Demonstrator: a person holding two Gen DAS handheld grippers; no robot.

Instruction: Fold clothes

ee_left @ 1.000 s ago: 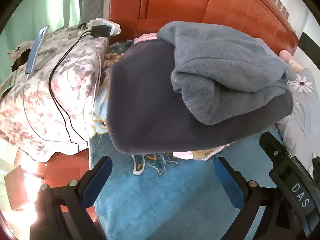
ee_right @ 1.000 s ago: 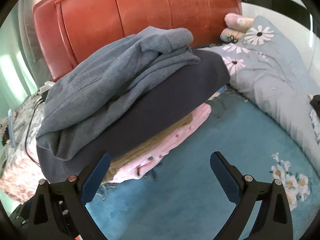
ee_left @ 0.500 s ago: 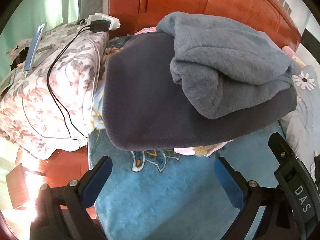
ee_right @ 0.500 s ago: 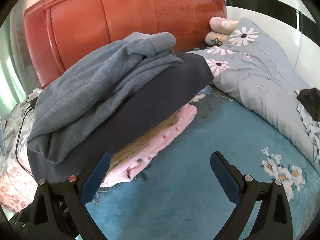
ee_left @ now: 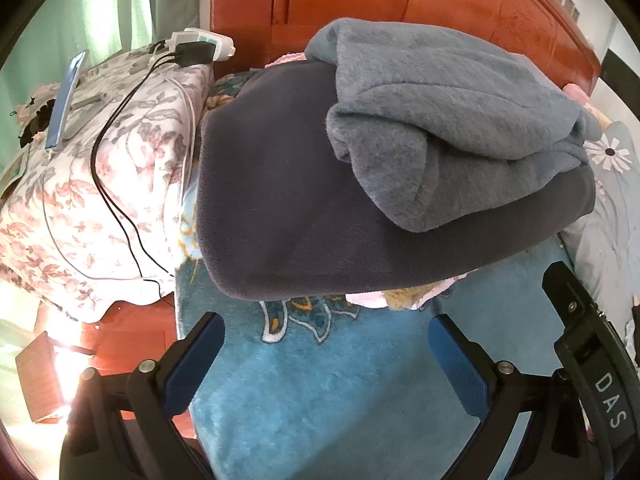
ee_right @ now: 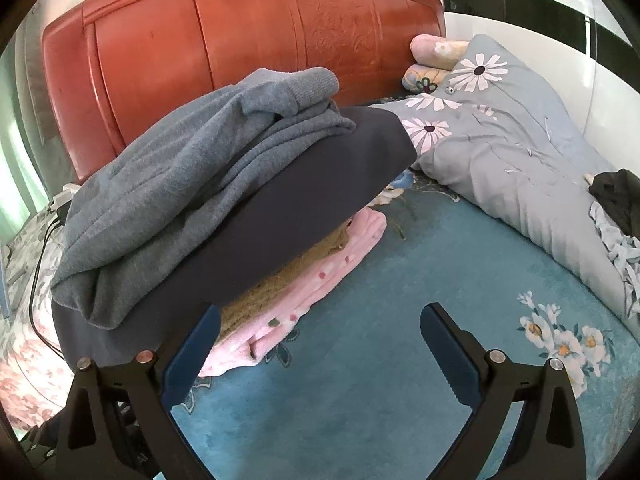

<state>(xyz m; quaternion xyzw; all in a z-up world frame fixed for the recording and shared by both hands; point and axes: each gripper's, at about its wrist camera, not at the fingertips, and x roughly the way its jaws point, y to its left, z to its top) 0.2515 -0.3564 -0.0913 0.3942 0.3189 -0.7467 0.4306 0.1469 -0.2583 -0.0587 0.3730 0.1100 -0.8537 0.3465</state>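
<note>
Four layers make up the pile on the bed, as far as I can count from where I stand: a grey fleece top [ee_left: 448, 120] slumped on the summit, a dark navy garment [ee_left: 280, 200] folded broad beneath it, then a sliver of tan knit [ee_right: 276, 284] and a pink spotted piece [ee_right: 316, 292] at the bottom, all resting on the blue floral blanket [ee_left: 340, 392] close to the red headboard [ee_right: 224, 48]. Both tools hang back from it with nothing in them: the left hand-held gripper [ee_left: 324, 348] has its jaws spread wide over bare blanket just short of the navy edge, and the right hand-held gripper [ee_right: 320, 340] is likewise agape, its left finger near the pink corner though I cannot tell whether it touches. The grey top looks the one yet to be dealt with, since it lies rumpled where the others sit flat. I would judge it soft, thick and fairly light, limp enough to sag from any pinch and fuzzy enough not to slip from the pads. Its ribbed cuff [ee_right: 316, 84], poking up toward the headboard, and the rolled hem hanging over the near-left corner seem the surest places to nip, one for each side, lifting clear so the tidy layers below are not dragged askew.
</note>
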